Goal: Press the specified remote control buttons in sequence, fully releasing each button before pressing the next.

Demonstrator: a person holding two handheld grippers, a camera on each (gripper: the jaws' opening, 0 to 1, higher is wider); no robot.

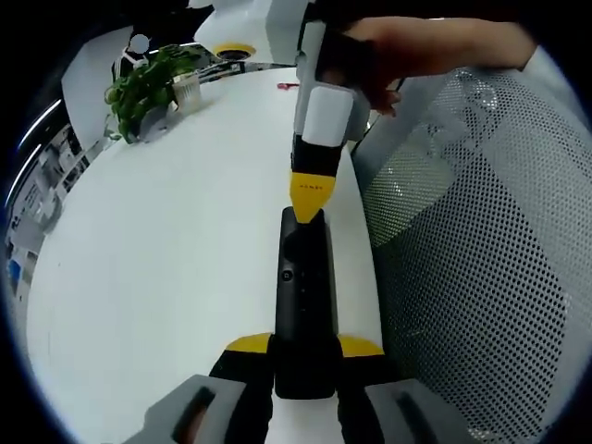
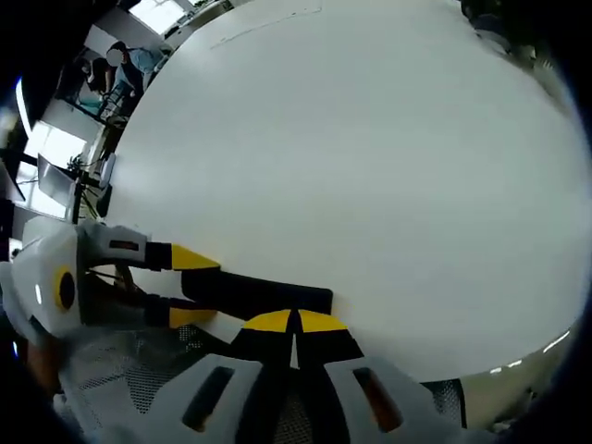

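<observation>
A long black remote control [image 1: 303, 277] lies lengthwise near the right edge of the white table [image 1: 166, 240]. My left gripper [image 1: 305, 345] is shut on its near end, one yellow-tipped jaw on each side. My right gripper [image 1: 310, 196], held by a hand, comes down from above with its jaws together, and its yellow tip meets the remote's far end. In the right gripper view, my right gripper [image 2: 296, 322] is shut, its tips over the edge of the remote [image 2: 268, 291]. The left gripper [image 2: 192, 287] clamps the remote from the left.
A potted green plant [image 1: 148, 83] and a white cup stand at the table's far left. A small red item [image 1: 287, 85] lies further back. A white mesh chair [image 1: 472, 231] is right beside the table edge. People sit in the background [image 2: 125, 60].
</observation>
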